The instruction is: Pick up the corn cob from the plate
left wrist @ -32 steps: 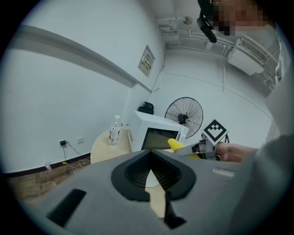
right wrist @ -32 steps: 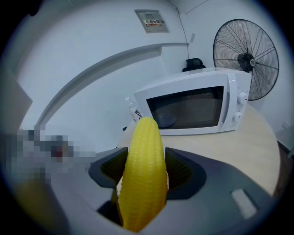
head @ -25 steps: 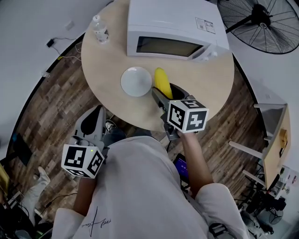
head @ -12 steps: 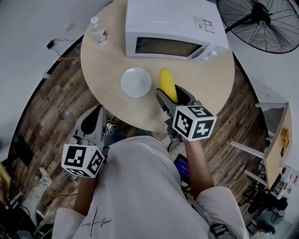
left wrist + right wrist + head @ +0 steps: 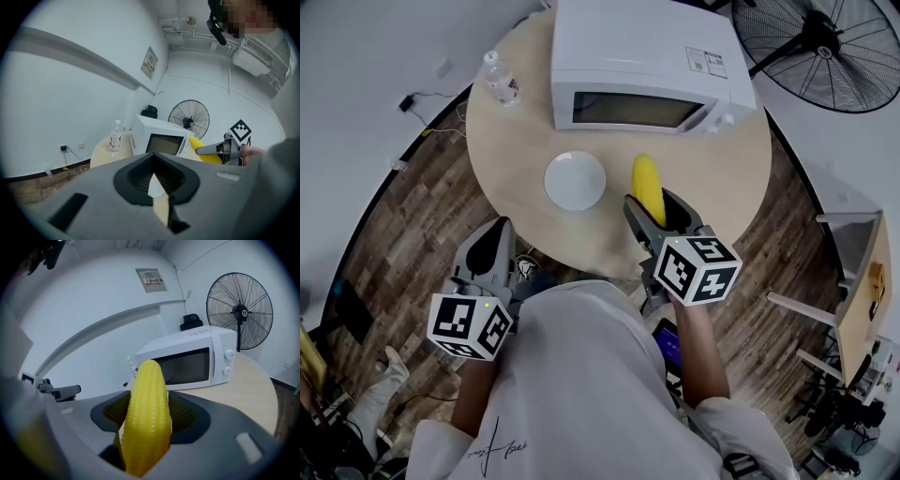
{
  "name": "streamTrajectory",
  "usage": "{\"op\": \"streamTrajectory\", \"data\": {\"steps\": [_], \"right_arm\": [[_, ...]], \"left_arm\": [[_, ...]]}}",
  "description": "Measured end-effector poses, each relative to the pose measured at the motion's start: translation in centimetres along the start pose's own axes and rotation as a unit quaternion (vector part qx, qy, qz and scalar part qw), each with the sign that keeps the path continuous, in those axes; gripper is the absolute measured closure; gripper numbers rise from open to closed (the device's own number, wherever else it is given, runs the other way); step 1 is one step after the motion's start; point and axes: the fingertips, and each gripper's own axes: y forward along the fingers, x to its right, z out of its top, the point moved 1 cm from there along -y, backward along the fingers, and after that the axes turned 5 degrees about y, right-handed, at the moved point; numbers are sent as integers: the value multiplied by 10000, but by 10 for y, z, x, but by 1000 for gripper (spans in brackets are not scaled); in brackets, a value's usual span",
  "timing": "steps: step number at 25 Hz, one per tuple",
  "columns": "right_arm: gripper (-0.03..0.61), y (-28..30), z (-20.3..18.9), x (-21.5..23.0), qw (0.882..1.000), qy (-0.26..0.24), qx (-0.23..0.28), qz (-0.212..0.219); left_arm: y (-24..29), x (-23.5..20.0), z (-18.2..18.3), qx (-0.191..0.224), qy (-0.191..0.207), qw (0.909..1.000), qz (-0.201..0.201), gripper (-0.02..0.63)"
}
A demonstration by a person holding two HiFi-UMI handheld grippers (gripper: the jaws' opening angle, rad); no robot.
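Observation:
A yellow corn cob [image 5: 647, 189] [image 5: 146, 416] is clamped between the jaws of my right gripper [image 5: 655, 211], held above the round table to the right of the white plate [image 5: 575, 180]. The plate is bare. In the right gripper view the cob stands up between the dark pads [image 5: 185, 412] and points toward the microwave [image 5: 190, 362]. My left gripper [image 5: 490, 251] hangs off the table's near edge, over the wooden floor, its jaws together with nothing between them [image 5: 157, 185].
A white microwave [image 5: 645, 67] stands at the back of the round table [image 5: 722, 159]. A water bottle [image 5: 500, 78] stands at the back left. A black floor fan [image 5: 825, 42] is beyond the table at the right.
My right gripper has carried the corn cob rightward, from beside the plate to farther right over the table. The left gripper has barely moved.

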Motion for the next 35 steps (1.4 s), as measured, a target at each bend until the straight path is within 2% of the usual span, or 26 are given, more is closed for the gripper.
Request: {"op": "streamTrajectory", "data": {"steps": [12,17,22,26,35], "right_arm": [[310,-22,11,6,9985,-274,469,-65],[310,-27,14,5,9979,-293,579,82],[311,-31,14,4,9973,-482,535,137],[311,-33,17,1,9971,-440,578,241],[311,-35,21,-1,9972,-436,553,271]], "left_arm": [[8,-1,9,76,-31,9999,80,620],[10,-4,11,86,-131,9998,73,620],[10,-1,14,97,-148,9998,-36,620],[10,2,18,153,-276,9994,-164,620],[10,-4,7,-10,-267,9996,-109,620]]}}
